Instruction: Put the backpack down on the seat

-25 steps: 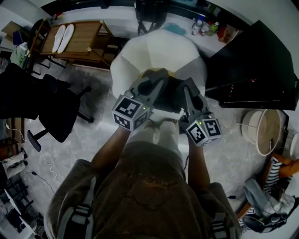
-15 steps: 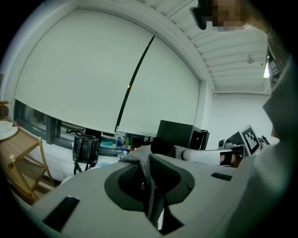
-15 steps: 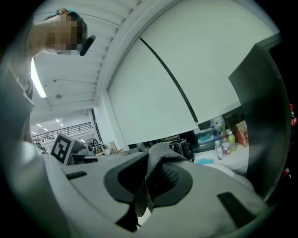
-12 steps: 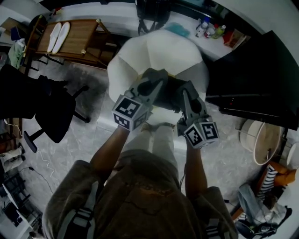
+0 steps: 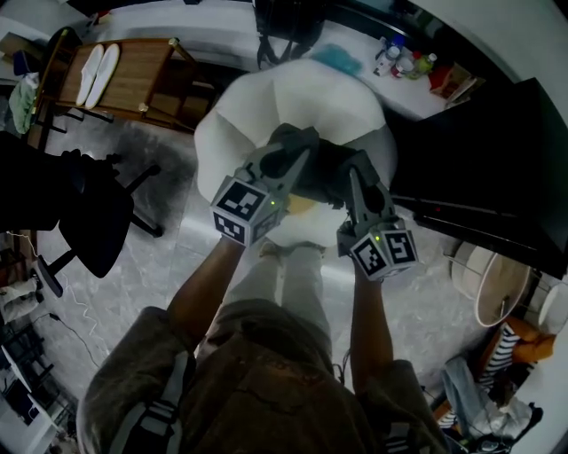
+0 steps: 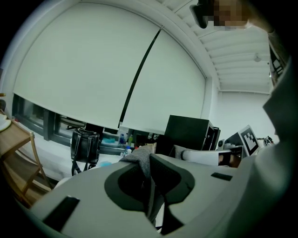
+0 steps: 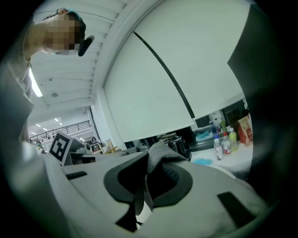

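Note:
In the head view a dark grey backpack [image 5: 321, 174] hangs between my two grippers over the near part of a big white beanbag seat [image 5: 266, 97]. The left gripper [image 5: 297, 144] is shut on a fold of the backpack's grey fabric [image 6: 138, 160], which sticks up between its closed jaws [image 6: 150, 173]. My right gripper [image 5: 355, 168] is likewise shut on grey backpack fabric [image 7: 160, 155], pinched where its jaws meet [image 7: 146, 175]. Most of the backpack's body is hidden under the grippers. Whether it touches the seat I cannot tell.
A wooden rack [image 5: 133, 89] with white slippers stands at the back left, a black office chair [image 5: 84, 213] at the left. A black cabinet [image 5: 497, 168] is close on the right. Behind the seat are a black handbag [image 5: 284, 22] and a counter with bottles [image 5: 408, 62].
The person has come closer to the seat, and both grippers with the backpack now hang further over the beanbag. Both grips are unchanged.

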Tool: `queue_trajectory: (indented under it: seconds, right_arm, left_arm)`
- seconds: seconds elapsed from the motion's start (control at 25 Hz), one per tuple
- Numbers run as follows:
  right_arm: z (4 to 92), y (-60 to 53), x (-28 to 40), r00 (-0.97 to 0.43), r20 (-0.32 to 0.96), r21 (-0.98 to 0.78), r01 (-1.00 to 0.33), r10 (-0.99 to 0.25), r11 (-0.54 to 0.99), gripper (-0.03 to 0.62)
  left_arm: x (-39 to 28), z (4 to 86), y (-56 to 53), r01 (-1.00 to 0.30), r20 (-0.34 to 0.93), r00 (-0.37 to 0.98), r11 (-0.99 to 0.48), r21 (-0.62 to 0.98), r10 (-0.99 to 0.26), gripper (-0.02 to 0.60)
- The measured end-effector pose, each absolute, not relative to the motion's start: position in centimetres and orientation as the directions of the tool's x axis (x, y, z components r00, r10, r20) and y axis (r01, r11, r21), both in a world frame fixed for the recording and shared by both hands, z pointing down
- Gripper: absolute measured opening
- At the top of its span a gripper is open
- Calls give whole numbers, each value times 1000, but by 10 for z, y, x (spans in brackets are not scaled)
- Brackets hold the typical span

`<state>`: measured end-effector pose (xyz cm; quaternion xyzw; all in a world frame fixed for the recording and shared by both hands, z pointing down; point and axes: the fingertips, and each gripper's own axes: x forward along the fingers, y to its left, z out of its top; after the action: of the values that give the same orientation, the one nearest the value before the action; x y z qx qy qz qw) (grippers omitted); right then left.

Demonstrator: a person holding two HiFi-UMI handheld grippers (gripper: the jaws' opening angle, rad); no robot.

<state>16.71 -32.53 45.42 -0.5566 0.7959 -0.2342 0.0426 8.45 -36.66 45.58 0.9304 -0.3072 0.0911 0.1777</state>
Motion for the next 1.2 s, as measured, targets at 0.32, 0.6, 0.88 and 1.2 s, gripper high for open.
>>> queue_trajectory:
  seconds: [0.32, 0.6, 0.88, 1.2]
  right_arm:
    - [485, -360, 186, -379, 203, -422, -866, -903, 268, 29]
    - [512, -379, 199, -367, 211, -423, -870, -906, 254, 29]
    - [529, -388, 206, -365, 191, -416, -871, -911, 262, 28]
    - [540, -392, 203, -351, 175, -404, -877, -920, 258, 28]
  left_arm:
    - [104, 485, -403, -610, 287, 789, -747, 263, -543, 34]
    - [117, 512, -422, -612, 305, 785, -752, 247, -539, 35]
    - [125, 533, -428, -626, 297, 775, -740, 246, -557, 35]
    - [121, 547, -433, -650, 276, 758, -721, 238, -592, 35]
